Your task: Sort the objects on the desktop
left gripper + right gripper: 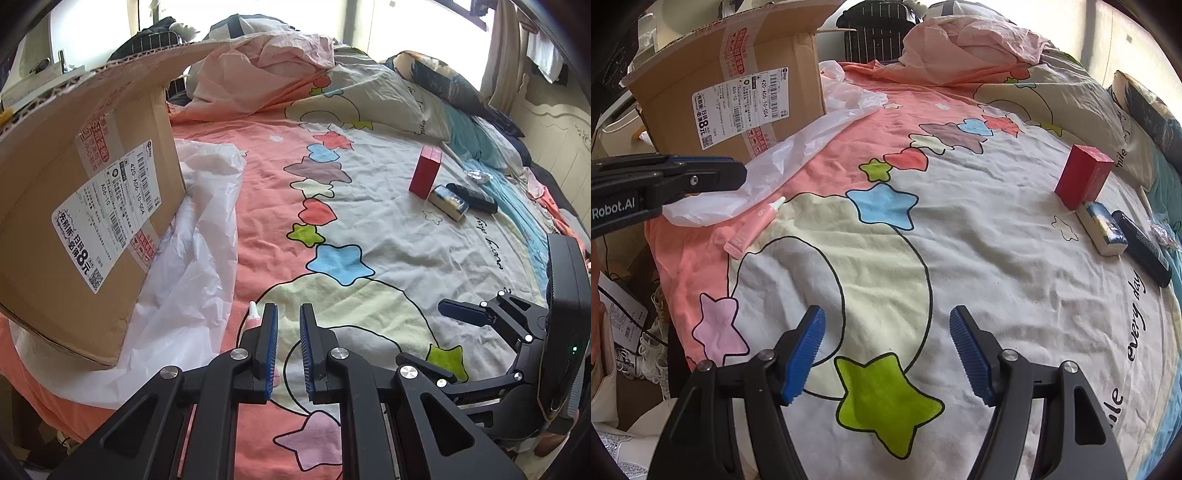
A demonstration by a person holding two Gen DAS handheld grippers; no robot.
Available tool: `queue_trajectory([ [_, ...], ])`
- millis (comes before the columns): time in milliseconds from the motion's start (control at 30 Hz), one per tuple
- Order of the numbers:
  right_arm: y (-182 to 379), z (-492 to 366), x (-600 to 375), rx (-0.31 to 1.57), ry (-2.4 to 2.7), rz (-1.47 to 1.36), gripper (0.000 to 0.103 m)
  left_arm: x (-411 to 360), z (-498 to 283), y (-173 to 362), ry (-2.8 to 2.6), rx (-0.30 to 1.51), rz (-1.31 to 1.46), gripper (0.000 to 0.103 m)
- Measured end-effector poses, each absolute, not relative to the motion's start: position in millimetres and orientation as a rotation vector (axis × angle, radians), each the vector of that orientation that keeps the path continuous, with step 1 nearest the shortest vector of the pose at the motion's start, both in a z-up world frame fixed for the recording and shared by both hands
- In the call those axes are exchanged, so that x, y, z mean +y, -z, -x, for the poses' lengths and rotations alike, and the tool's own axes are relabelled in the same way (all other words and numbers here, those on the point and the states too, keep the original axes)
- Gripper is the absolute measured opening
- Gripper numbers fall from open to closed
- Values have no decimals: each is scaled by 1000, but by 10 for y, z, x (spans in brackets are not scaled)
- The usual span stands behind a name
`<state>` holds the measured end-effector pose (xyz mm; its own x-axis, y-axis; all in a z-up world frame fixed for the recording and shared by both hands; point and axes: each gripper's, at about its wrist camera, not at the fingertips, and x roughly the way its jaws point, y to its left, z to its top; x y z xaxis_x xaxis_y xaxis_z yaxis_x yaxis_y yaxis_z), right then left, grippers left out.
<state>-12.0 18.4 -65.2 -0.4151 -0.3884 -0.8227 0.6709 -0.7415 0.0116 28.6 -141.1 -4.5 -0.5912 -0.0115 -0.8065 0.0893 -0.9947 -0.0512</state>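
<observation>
A red box, a small blue-and-white pack and a black remote-like bar lie together on the bed at the far right. A pink tube lies near the white plastic bag; in the left wrist view only its white tip shows beside my left finger. My left gripper is nearly shut with a narrow gap and holds nothing; it also shows in the right wrist view. My right gripper is open and empty above the bedsheet; it also shows in the left wrist view.
An open cardboard box stands at the left on a white plastic bag. A crumpled pink sheet and pillows lie at the back. The bed edge is at the left.
</observation>
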Motion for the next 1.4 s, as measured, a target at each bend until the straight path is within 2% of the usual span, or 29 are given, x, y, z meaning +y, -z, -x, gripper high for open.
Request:
queue_trajectory([
  [200, 708, 128, 166, 432, 2160, -1156, 66, -1691, -215, 337, 2650, 240, -1433, 17],
  [300, 728, 130, 147, 438, 2156, -1156, 66, -1766, -164, 455, 2621, 254, -1451, 22],
  [333, 734, 136, 139, 438, 2155, -1157, 66, -1780, -151, 482, 2618, 260, -1452, 29],
  [367, 740, 139, 133, 439, 2154, -1158, 66, -1786, -140, 492, 2621, 264, -1448, 41],
  [467, 758, 145, 121, 443, 2153, -1160, 66, -1798, -145, 442, 2636, 266, -1396, 63],
  [533, 760, 145, 126, 442, 2152, -1158, 66, -1798, -140, 420, 2640, 258, -1384, 67],
  [633, 759, 152, 133, 432, 2152, -1158, 66, -1743, -147, 471, 2645, 257, -1442, 67],
  [833, 761, 136, 130, 425, 2160, -1151, 66, -1519, -226, 592, 2649, 137, -1486, 65],
  [933, 759, 127, 147, 418, 2162, -1151, 66, -1512, -223, 611, 2646, 109, -1481, 24],
  [967, 758, 124, 152, 416, 2162, -1151, 67, -1522, -220, 612, 2648, 113, -1483, 21],
  [1100, 756, 114, 176, 409, 2164, -1151, 66, -1571, -220, 587, 2664, 156, -1506, 21],
  [1400, 756, 131, 316, 410, 2148, -1142, 67, -1477, -254, 401, 2709, 114, -1487, 21],
])
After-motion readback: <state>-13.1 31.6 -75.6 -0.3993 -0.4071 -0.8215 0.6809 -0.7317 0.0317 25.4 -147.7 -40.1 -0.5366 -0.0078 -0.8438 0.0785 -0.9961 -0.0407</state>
